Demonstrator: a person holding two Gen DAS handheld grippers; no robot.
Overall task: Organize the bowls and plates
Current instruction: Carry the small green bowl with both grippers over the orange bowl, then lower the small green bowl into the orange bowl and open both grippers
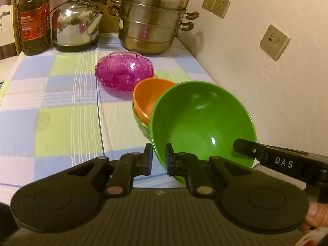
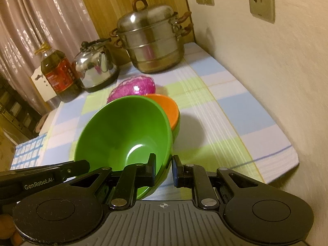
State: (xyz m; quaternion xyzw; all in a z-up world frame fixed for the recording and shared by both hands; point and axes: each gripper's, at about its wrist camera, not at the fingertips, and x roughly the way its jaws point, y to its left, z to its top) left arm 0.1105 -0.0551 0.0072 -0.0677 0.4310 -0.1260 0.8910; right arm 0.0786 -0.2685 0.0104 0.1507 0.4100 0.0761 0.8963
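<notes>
Green plastic, glossy and deep: the big round green bowl [image 1: 202, 123] is tipped up on its edge, mouth toward us, held from both sides. The left gripper [image 1: 158, 160] has its jaws pinched on the near rim, one pad outside the wall and one inside. The right gripper [image 2: 163, 169] is clamped on the rim the same way from the other side. Whether the bowl's base touches the cloth I can't tell.

Just behind it sits a smaller orange plastic bowl [image 1: 150, 97] nested in another green bowl [image 1: 141, 123], so this looks like the stacking step, mid-carry. My guess is that the next move calls for levelling the big bowl and deciding where it fits; it looks too wide to drop into the orange one.

Further back, a pink cut-glass bowl [image 1: 124, 70] stands alone on the blue-and-green checked tablecloth [image 1: 61, 123]. Beyond that are a steel kettle [image 1: 76, 24], a tiered steel steamer pot [image 1: 151, 20] and a bottle of cooking oil [image 1: 33, 20].
</notes>
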